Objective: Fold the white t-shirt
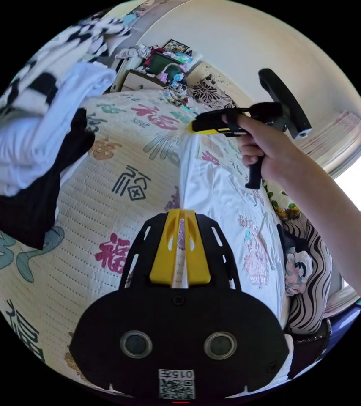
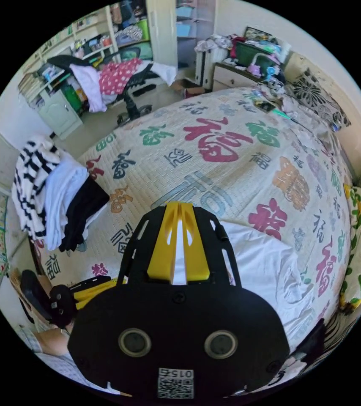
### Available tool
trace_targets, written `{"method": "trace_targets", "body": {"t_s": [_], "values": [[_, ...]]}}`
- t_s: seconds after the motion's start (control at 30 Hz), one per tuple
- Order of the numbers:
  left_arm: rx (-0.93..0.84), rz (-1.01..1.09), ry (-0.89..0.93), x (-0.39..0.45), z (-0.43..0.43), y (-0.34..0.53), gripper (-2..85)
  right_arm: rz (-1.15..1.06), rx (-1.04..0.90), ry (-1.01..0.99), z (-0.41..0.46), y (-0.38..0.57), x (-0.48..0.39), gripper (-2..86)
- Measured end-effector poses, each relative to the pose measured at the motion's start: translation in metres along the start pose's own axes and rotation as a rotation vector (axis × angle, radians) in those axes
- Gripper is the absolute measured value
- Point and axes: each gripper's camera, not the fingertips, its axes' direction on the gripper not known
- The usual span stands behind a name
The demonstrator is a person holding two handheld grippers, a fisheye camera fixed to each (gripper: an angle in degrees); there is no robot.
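Observation:
The white t-shirt [image 1: 218, 190] with a pale pink print hangs stretched along one edge above the patterned bed quilt [image 1: 117, 182]. In the left gripper view my left gripper [image 1: 181, 212] is shut on the near end of that edge. A hand holds my right gripper [image 1: 192, 127] shut on the far end. In the right gripper view my right gripper [image 2: 179, 207] has white cloth pinched between its yellow jaws, and the rest of the t-shirt [image 2: 269, 262] drapes to the right over the quilt [image 2: 231, 144]. My left gripper [image 2: 89, 292] shows at lower left, its tips hidden behind the right gripper's black body.
A pile of striped, white and black clothes [image 1: 36, 139] [image 2: 58, 198] lies at the bed's edge. Patterned pillows [image 1: 307, 275] [image 2: 360, 245] sit beside the shirt. A chair draped with clothes [image 2: 117, 80] and shelves stand past the bed. A cluttered nightstand [image 1: 146, 76] is by the headboard.

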Motion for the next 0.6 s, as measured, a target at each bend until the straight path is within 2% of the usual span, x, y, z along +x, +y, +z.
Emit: {"method": "trace_targets", "body": {"t_s": [0.13,0.27,0.6], "values": [[0.038,0.154,0.008,0.045,-0.019,-0.008,-0.4,0.078,0.08,-0.031,-0.039,0.029,0.051,-0.9],[-0.01,0.336,-0.005,0.104,-0.011,0.005,-0.4,0.172,0.105,-0.016,-0.062,0.086,0.104,-0.9],[-0.209,0.462,-0.051,0.158,0.058,0.053,0.0,0.364,-0.022,0.01,-0.018,0.183,0.183,-0.7]]}}
